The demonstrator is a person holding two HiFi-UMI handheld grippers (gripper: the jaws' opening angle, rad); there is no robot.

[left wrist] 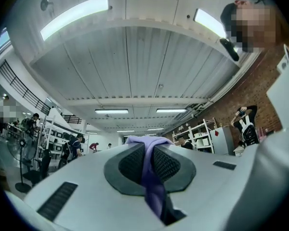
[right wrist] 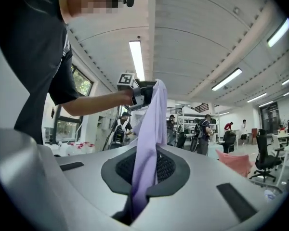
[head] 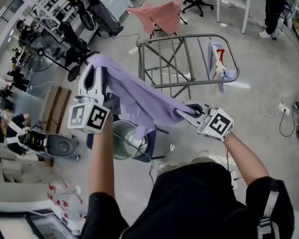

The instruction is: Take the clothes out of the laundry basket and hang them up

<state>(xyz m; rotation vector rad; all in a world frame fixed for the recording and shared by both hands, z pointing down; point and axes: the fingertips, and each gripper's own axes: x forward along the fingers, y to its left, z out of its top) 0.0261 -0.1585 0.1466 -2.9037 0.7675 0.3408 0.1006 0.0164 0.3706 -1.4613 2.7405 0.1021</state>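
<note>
My left claw [head: 93, 69] and right claw [head: 190, 111] each pinched an end of the lilac garment [head: 139, 101] and held it taut in mid-air between them, spread, I judged, for draping over the drying rack [head: 189, 59] beyond.

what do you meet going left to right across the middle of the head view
left gripper → lilac garment stretched between both grippers → right gripper

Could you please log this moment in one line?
left gripper: shut on lilac garment | right gripper: shut on it | garment stretched between them
</note>
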